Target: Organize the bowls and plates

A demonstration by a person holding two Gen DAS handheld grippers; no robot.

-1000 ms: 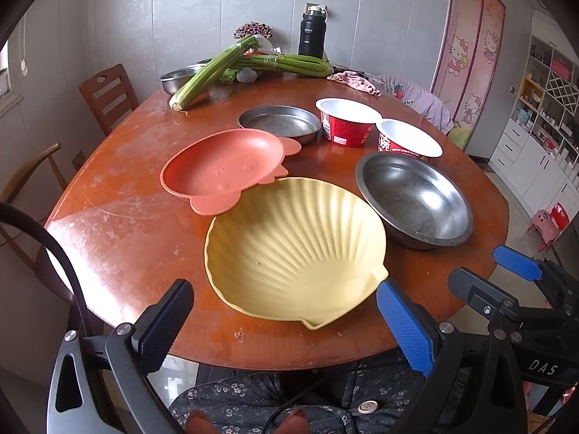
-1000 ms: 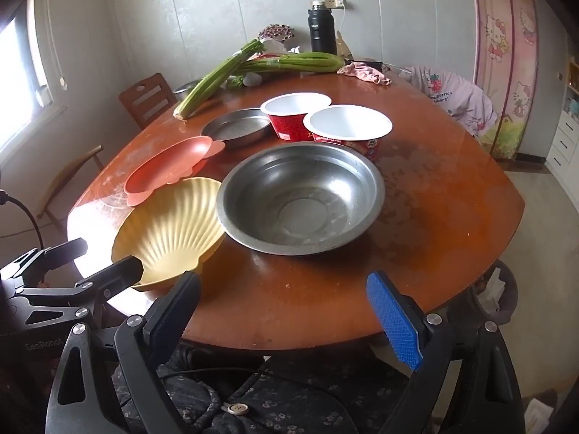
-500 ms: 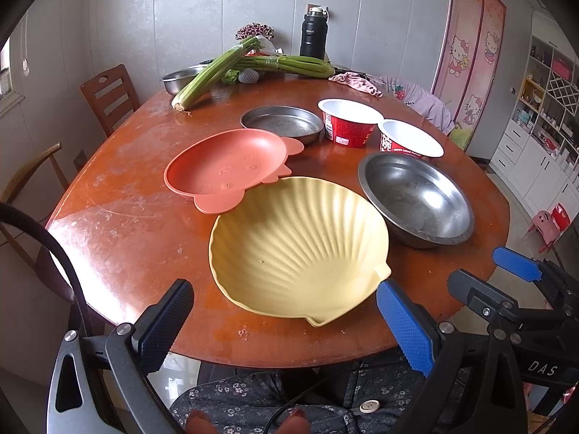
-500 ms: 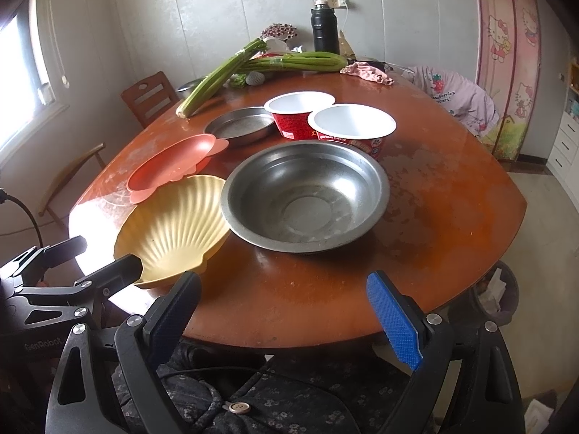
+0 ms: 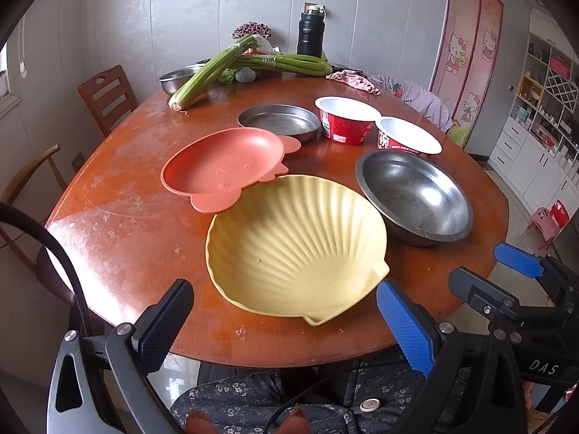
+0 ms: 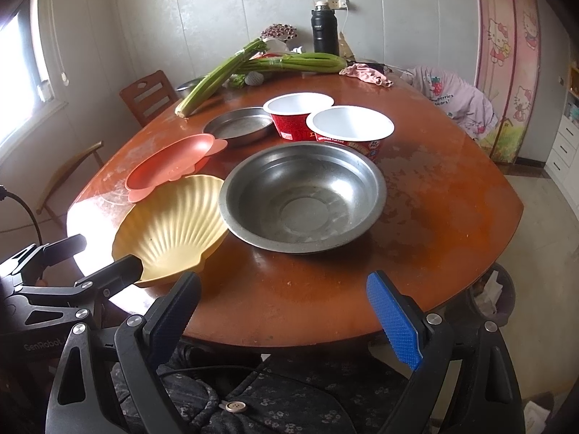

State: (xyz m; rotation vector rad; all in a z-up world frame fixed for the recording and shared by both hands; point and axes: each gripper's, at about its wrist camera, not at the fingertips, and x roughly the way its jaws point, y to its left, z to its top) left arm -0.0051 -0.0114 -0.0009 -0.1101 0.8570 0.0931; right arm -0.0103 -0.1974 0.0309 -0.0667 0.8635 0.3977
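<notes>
A yellow shell-shaped plate (image 5: 296,246) lies at the table's near edge, also in the right wrist view (image 6: 173,235). An orange animal-shaped plate (image 5: 224,166) sits behind it, its rim partly under the shell plate. A large steel bowl (image 6: 302,199) stands to the right. A flat steel dish (image 5: 278,121) and two red paper bowls (image 5: 345,119) (image 5: 405,139) stand farther back. My left gripper (image 5: 286,322) is open, just short of the shell plate. My right gripper (image 6: 286,311) is open, in front of the steel bowl. Both are empty.
Celery bunches (image 5: 217,68), a black flask (image 5: 310,34), a pink cloth (image 5: 356,81) and a small steel bowl (image 5: 177,79) lie at the table's far side. Wooden chairs (image 5: 106,97) stand at the left. The round wooden table (image 6: 434,217) has bare surface at right.
Both grippers have moved slightly forward toward the table; the plates and bowls have not moved. Both stay open.
</notes>
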